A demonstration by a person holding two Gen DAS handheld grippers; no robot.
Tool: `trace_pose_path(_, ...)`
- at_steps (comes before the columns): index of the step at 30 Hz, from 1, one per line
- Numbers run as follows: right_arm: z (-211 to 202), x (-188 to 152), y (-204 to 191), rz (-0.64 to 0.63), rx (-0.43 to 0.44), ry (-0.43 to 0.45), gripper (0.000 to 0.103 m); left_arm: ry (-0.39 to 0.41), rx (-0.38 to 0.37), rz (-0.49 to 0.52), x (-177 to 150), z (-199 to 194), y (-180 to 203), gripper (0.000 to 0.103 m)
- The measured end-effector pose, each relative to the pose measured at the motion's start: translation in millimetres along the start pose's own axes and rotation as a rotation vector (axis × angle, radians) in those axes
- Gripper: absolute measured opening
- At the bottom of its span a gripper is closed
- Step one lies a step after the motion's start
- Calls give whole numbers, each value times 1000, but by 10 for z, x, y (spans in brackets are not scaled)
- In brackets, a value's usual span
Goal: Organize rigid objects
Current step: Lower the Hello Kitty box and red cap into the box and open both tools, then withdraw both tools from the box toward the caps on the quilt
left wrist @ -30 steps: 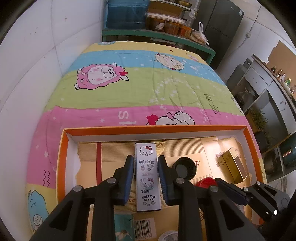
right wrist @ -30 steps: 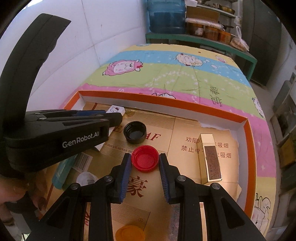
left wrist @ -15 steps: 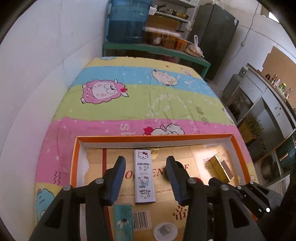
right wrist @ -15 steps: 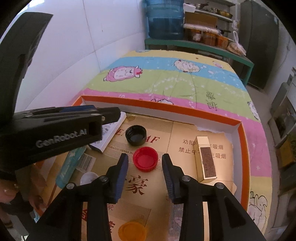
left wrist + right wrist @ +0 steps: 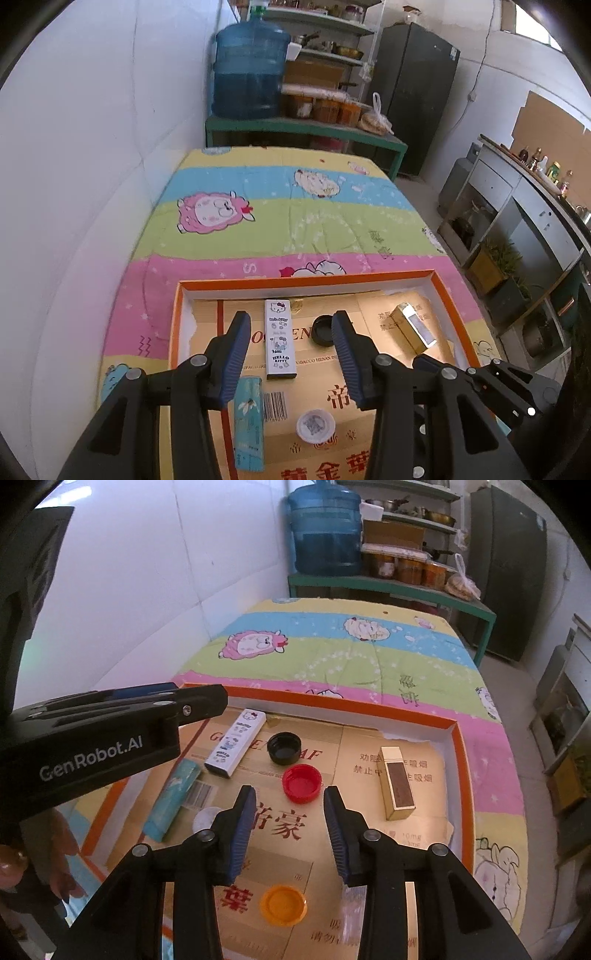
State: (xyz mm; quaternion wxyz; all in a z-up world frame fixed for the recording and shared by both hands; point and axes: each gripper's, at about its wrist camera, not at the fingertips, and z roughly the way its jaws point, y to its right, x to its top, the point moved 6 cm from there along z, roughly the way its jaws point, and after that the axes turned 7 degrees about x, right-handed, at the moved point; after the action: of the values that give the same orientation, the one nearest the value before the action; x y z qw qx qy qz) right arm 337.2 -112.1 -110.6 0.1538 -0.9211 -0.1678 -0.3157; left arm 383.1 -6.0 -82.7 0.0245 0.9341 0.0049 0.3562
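Inside tray [image 5: 177, 332], Hello Kitty box [image 5: 280, 339] flat, lengthwise toward far rim.

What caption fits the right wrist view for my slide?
Open right gripper above the red cap, with black cap and gold box lying in the orange-rimmed tray.

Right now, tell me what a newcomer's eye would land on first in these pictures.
The bright striped cartoon bedsheet fills the middle, with an orange-rimmed tray lying on its near end. Inside the tray, on gold cardboard, a red cap sits just ahead of the open right gripper, and a Hello Kitty box lies between the open left gripper's fingers, untouched. A blue water jug stands at the far wall.
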Motion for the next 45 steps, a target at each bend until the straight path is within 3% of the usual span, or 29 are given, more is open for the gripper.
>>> trace_pose_path(26,-716,-105,-303,-14,-26,71,39,92,1,2,-112,-810,-28,46)
trace_pose_path(45,-1141,-407,-531,3,-47,133,39,153,44,0,-464,-1323,-68,46)
